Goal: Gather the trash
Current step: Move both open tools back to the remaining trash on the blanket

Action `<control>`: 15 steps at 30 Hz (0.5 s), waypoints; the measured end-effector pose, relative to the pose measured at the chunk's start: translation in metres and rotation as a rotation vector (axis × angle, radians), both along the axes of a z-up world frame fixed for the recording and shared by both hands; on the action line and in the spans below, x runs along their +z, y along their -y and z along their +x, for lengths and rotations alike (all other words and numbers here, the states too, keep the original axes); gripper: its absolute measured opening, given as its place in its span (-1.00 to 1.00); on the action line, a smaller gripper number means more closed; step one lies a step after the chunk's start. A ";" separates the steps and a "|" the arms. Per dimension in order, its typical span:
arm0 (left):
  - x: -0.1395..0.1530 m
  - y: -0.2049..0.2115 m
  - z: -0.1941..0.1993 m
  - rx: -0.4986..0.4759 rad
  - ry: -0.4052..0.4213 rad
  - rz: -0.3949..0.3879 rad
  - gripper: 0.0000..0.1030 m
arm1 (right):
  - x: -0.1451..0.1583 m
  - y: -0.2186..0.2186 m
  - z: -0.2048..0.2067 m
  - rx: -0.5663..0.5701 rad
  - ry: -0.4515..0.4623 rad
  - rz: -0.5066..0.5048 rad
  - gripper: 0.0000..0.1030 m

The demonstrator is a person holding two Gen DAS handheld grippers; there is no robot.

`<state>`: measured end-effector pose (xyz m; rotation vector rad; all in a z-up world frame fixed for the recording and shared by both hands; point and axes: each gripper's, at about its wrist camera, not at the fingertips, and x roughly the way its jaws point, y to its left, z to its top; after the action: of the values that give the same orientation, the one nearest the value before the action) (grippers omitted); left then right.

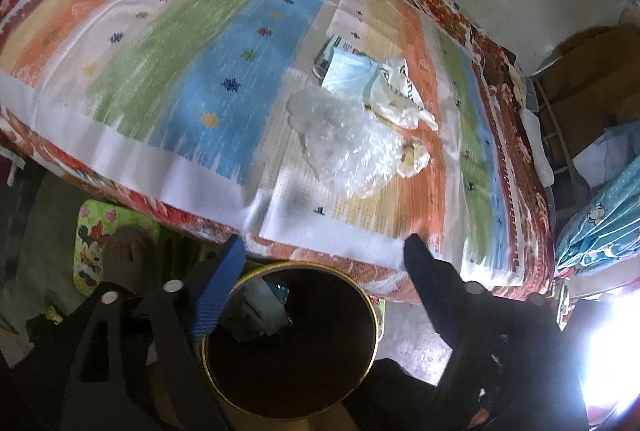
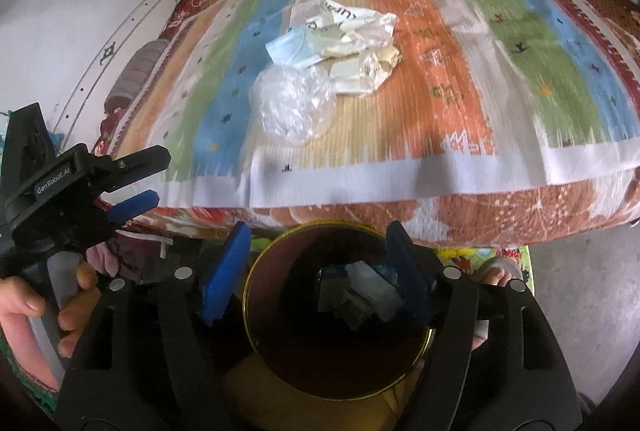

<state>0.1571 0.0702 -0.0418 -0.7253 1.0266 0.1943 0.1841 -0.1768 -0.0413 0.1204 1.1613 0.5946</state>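
Observation:
A pile of trash lies on the striped bed cover (image 1: 168, 43): a crumpled clear plastic bag (image 1: 348, 147), a blue face mask (image 1: 348, 71), a white printed bag (image 1: 400, 95) and a small yellowish wad (image 1: 414, 159). Below the bed edge stands a dark bin with a gold rim (image 1: 374, 311), with several scraps (image 2: 360, 295) inside. My left gripper (image 1: 324, 239) hangs open over the bin, nothing between its fingers. My right gripper (image 2: 318, 227) is open over the same bin (image 2: 256, 271), also empty. The right wrist view shows the clear bag (image 2: 292, 103), the mask (image 2: 292, 49) and the left gripper (image 2: 156, 177) at far left.
A cartoon-print mat (image 1: 92, 243) lies on the floor under the bin, with a person's foot (image 1: 124, 255) on it and toes (image 2: 496, 275) beside the bin. Cardboard boxes (image 1: 592, 71) and blue cloth (image 1: 604, 215) stand right of the bed. A hand (image 2: 24, 311) holds the left gripper.

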 end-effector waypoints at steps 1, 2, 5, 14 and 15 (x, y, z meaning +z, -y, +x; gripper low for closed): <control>0.001 -0.001 0.002 0.002 0.005 0.007 0.70 | 0.002 0.000 0.002 0.000 0.007 -0.003 0.38; 0.002 -0.001 0.004 0.002 0.007 0.012 0.74 | 0.004 0.000 0.004 -0.002 0.013 -0.004 0.40; 0.003 -0.003 0.010 0.004 0.018 0.021 0.85 | 0.009 0.002 0.010 -0.005 0.026 -0.008 0.51; 0.010 -0.023 0.028 0.064 0.018 0.048 0.88 | 0.017 0.005 0.029 -0.018 0.055 -0.006 0.83; 0.008 -0.026 0.030 0.073 0.014 0.038 0.88 | 0.017 0.005 0.032 -0.021 0.057 -0.005 0.83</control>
<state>0.1867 0.0965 -0.0339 -0.7290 0.9810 0.2707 0.2160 -0.1813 -0.0239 0.1106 1.1051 0.5737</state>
